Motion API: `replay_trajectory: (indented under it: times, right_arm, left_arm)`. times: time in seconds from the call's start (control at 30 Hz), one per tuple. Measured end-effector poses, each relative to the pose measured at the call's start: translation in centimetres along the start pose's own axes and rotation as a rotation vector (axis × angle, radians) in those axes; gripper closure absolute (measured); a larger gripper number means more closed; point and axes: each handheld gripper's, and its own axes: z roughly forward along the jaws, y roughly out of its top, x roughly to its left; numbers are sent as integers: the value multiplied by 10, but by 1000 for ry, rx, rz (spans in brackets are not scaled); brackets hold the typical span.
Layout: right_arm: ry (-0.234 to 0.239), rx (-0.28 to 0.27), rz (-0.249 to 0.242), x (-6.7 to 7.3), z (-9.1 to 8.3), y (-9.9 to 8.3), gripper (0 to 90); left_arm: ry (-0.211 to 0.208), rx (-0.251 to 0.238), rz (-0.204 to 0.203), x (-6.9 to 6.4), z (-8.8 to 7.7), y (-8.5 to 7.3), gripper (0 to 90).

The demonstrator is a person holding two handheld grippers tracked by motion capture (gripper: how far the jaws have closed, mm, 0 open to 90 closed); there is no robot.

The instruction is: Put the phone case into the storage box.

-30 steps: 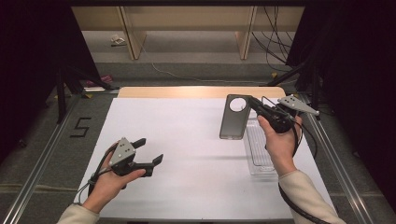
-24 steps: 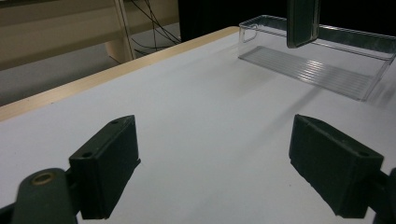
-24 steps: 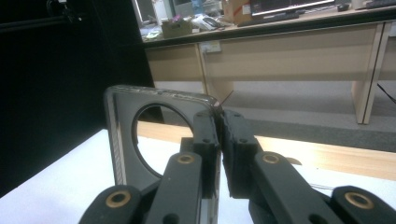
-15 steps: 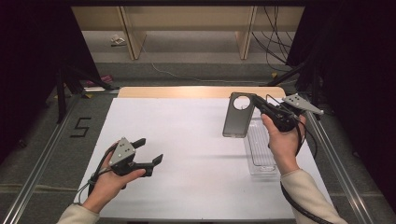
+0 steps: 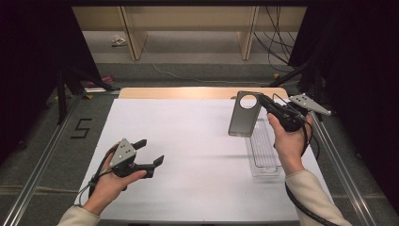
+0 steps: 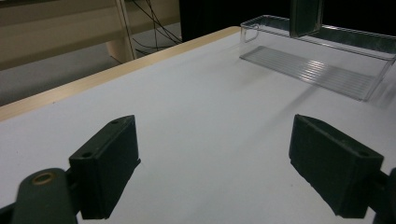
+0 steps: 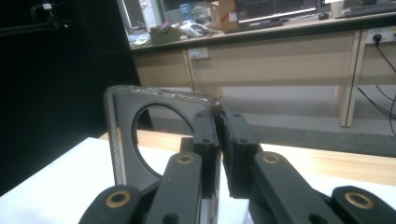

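Note:
A dark grey phone case point(image 5: 243, 117) with a round camera hole hangs upright above the far end of a clear plastic tray point(image 5: 263, 153). My right gripper point(image 5: 263, 102) is shut on the case's right edge; in the right gripper view the pads point(image 7: 205, 135) clamp the case point(image 7: 121, 140) wall, gripper point(image 7: 218, 126). My left gripper point(image 5: 149, 151) rests low over the white table's left front, open, with nothing between its fingers. In the left gripper view the gripper point(image 6: 215, 163) faces the tray point(image 6: 313, 70), with the case's lower end point(image 6: 306, 16) above it.
A white sheet point(image 5: 188, 141) covers the table, with a wooden strip point(image 5: 188, 92) along the far edge. Metal rails point(image 5: 42, 160) run down both sides. Wooden desk legs point(image 5: 134, 37) and cables lie beyond the table.
My right gripper has carried the phone case slightly to the right and farther back. The left gripper has stayed put.

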Motion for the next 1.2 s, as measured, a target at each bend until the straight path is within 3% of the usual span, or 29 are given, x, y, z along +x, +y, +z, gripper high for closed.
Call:
replay_trajectory:
  times: [1.2]
  right_arm:
    - [-70,-21,-6,-19,-8,6,847]
  left_arm:
    - [1,-1,-1,0,0,0,153]
